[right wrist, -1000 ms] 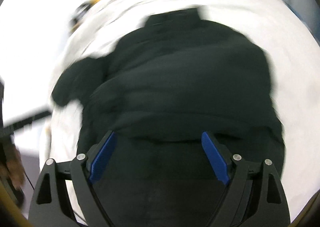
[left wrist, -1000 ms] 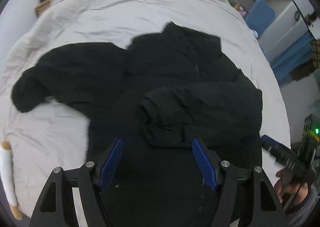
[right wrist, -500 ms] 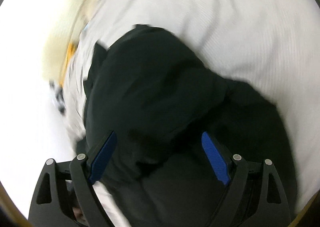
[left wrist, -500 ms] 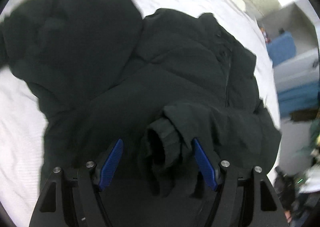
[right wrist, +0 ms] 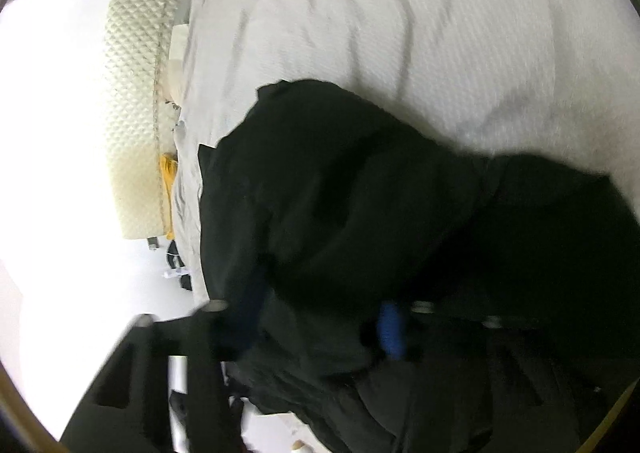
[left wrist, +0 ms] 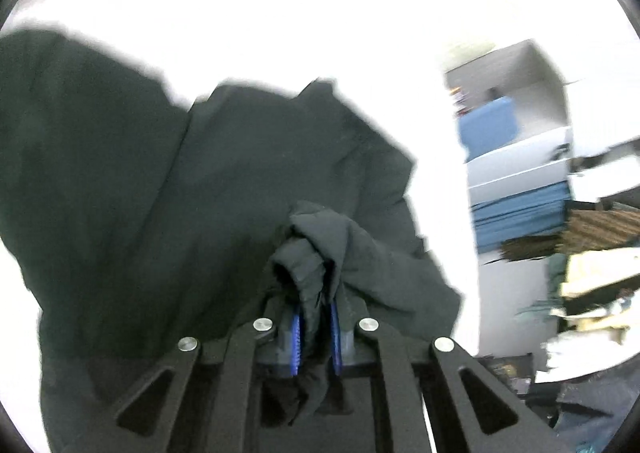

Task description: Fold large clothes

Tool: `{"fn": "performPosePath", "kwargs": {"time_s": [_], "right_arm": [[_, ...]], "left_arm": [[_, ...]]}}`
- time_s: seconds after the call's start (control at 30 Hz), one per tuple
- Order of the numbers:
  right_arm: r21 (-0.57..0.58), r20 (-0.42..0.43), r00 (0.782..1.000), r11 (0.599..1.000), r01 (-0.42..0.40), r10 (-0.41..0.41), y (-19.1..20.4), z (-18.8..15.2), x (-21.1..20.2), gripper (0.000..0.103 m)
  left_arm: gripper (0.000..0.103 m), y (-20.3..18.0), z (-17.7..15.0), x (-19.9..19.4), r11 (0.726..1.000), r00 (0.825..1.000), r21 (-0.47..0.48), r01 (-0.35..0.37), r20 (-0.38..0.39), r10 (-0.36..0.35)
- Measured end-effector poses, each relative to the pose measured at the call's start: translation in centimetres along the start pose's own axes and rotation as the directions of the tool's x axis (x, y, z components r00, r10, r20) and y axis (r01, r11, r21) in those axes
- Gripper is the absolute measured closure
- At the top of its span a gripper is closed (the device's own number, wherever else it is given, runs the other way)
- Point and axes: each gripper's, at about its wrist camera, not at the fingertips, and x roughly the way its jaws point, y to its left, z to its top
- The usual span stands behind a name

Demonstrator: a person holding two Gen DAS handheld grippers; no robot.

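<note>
My left tongs (left wrist: 315, 327) have just been closing and are now clamped on the sleeve cuff (left wrist: 304, 273) of the black jacket (left wrist: 160, 213), with fabric bunched between the blue pads (left wrist: 295, 337). My right tongs (right wrist: 320, 329) have also been closing, with a thick fold of jacket between them. That view is smeared, so I cannot tell whether its pads actually bite or only straddle the cloth.

The jacket lies on the bed (right wrist: 440, 33), spreading ahead of both tongs. The bulk is left of and beyond the left tongs; the cuff rises straight out of them.

Risks:
- The left grip holds only a narrow bunch of puffy, slick-looking cloth. A hard pull could make the cuff slide out.
- If the right tongs only straddle the fold, the body stays put while the sleeve moves, giving a skewed fold.
- A heavy jacket dragged rather than lifted could wrinkle the bed cover and lose its alignment.
- The jacket's near hem hangs close to the bed's edge below the right tongs and could slip off.

Containers: none in play. Shelves (left wrist: 516, 173) right of the left tongs hold blue items, too blurred to name.
</note>
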Motion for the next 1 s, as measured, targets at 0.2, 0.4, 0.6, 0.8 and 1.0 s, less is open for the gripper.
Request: {"fn": "performPosePath", "kwargs": {"time_s": [0.2,0.4,0.6,0.8,1.0], "right_arm": [[-0.14,-0.043,0.998,0.989,-0.041,0.035,3.2,-1.3,-0.8,0.092],[-0.204,-0.12,0.99,0.974,-0.101,0.077,5.3,-3.5,0.2,0.092],[-0.302,-0.196,0.98,0.953,-0.028,-0.034,6.1,-4.4,3.3,0.089],[-0.347,-0.122,0.985,0.935,0.073,-0.122,6.3,-2.5,5.4,0.096],[-0.338,0.056,0.996,0.937,0.09,-0.076,7.3,0.5,2.5,0.1]], "left_arm": [[0.093,-6.3,2.8,-9.4,0.978,0.981,0.161,0.132,0.117,-0.152],[0.094,-6.9,4.6,-13.0,0.975,0.977,0.195,0.104,0.161,-0.136],[0.093,0.0,5.1,-9.5,0.996,0.992,0.075,-0.057,0.114,0.048],[0.092,4.2,3.1,-3.3,0.997,0.997,0.008,-0.071,0.012,0.07],[0.089,0.7,1.5,-0.9,0.992,0.998,0.119,0.045,-0.044,-0.04]]}}
